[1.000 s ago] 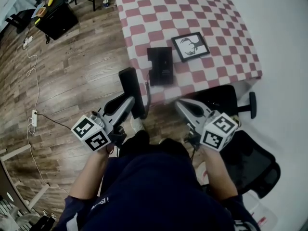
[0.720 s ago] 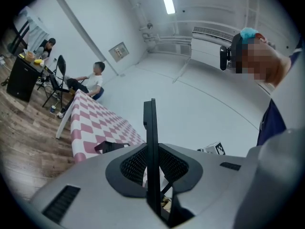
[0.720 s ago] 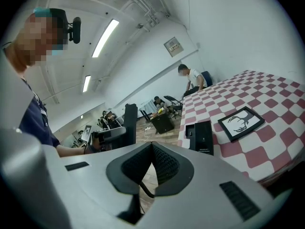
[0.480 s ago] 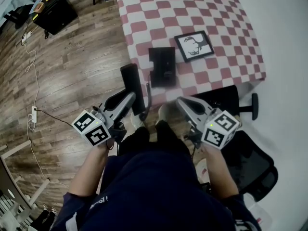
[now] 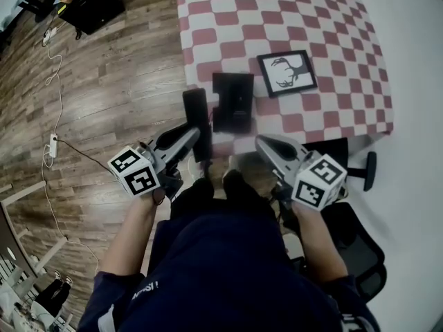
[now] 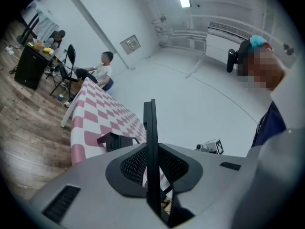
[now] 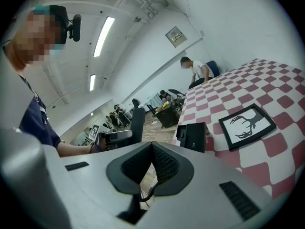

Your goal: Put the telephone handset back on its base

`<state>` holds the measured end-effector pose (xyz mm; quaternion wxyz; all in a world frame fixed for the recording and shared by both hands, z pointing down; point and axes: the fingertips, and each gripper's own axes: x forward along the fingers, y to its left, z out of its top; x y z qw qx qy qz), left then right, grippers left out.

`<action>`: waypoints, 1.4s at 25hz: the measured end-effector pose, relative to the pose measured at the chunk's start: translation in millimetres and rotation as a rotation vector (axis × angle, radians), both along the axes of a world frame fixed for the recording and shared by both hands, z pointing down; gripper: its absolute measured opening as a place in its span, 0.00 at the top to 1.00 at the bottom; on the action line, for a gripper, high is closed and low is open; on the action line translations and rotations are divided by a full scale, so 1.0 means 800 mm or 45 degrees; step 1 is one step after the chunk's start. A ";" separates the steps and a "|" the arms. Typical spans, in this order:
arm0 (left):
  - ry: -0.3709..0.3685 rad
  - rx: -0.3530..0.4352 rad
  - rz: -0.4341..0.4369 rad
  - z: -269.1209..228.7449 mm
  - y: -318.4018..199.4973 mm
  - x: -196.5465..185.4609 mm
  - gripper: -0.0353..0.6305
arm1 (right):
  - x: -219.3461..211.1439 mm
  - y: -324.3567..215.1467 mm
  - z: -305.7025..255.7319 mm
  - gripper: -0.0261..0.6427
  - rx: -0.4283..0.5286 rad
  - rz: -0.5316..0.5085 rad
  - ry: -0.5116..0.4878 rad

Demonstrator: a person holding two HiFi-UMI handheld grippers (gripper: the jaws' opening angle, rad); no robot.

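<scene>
While gripped handset [image 5: 196,118] hovers, picture [image 5: 286,72] beside base [image 5: 233,101]

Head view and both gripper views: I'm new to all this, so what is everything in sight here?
telephone handset: one, black, just left of the base, clamped in the left gripper
telephone base: one, black, on the table near its edge
framed picture: one, black frame, antlered deer, on the table right of the base
table: one, red-and-white checked cloth
office chair: one, black, lower right
power strip: one, white, on the wooden floor, left
seated people: at least two, far end of the room
left gripper: grey, shut on the handset
right gripper: grey, jaws together, empty
</scene>
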<state>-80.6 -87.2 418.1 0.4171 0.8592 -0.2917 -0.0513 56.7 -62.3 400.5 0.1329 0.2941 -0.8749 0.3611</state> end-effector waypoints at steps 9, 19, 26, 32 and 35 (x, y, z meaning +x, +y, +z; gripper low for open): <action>0.003 -0.052 0.045 0.044 -0.029 0.037 0.81 | 0.051 -0.033 0.021 0.94 -0.050 -0.014 0.003; -0.003 -0.148 0.089 0.110 -0.052 0.052 0.81 | 0.073 -0.039 0.050 0.94 -0.122 -0.016 0.017; -0.015 -0.184 0.111 0.137 -0.063 0.060 0.81 | 0.076 -0.041 0.062 0.94 -0.154 -0.012 0.033; -0.027 -0.191 0.133 0.152 -0.073 0.066 0.81 | 0.079 -0.046 0.068 0.94 -0.172 -0.009 0.048; -0.024 -0.198 0.140 0.156 -0.074 0.069 0.81 | 0.082 -0.048 0.070 0.94 -0.179 -0.005 0.056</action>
